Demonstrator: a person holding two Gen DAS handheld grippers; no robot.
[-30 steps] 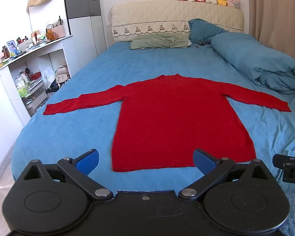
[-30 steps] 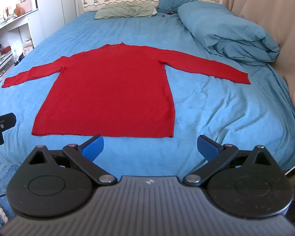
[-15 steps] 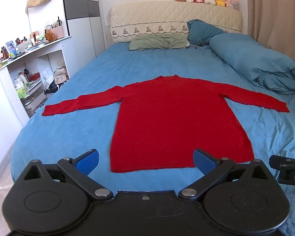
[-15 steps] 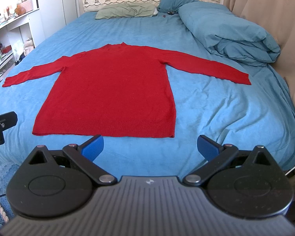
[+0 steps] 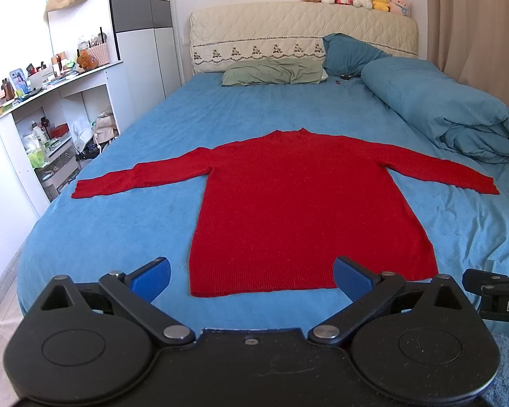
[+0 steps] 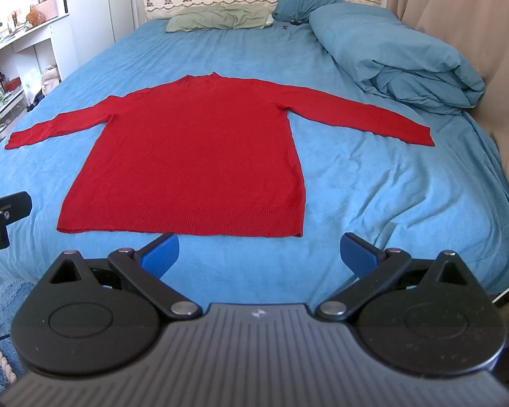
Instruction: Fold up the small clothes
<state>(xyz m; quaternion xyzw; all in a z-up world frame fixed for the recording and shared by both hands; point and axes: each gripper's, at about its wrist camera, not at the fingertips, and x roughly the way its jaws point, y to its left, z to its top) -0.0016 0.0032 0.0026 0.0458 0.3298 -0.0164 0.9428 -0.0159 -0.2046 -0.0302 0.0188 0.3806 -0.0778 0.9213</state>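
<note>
A red long-sleeved sweater [image 5: 302, 203] lies flat on the blue bed [image 5: 118, 230], sleeves spread out to both sides, hem nearest me. It also shows in the right wrist view [image 6: 196, 156]. My left gripper [image 5: 251, 278] is open and empty, hovering just short of the hem near the bed's foot. My right gripper [image 6: 259, 251] is open and empty, just short of the hem's right part. Each gripper shows at the edge of the other's view.
A rolled blue duvet [image 5: 441, 108] lies along the bed's right side. A green pillow [image 5: 271, 73] and a blue pillow [image 5: 349, 54] lie at the headboard. White shelves [image 5: 44, 129] with clutter stand left. A curtain [image 6: 458, 17] hangs right.
Both grippers have drifted slightly; the sweater sits a little lower and closer in the views. Jaws stay open. The sweater has not moved.
</note>
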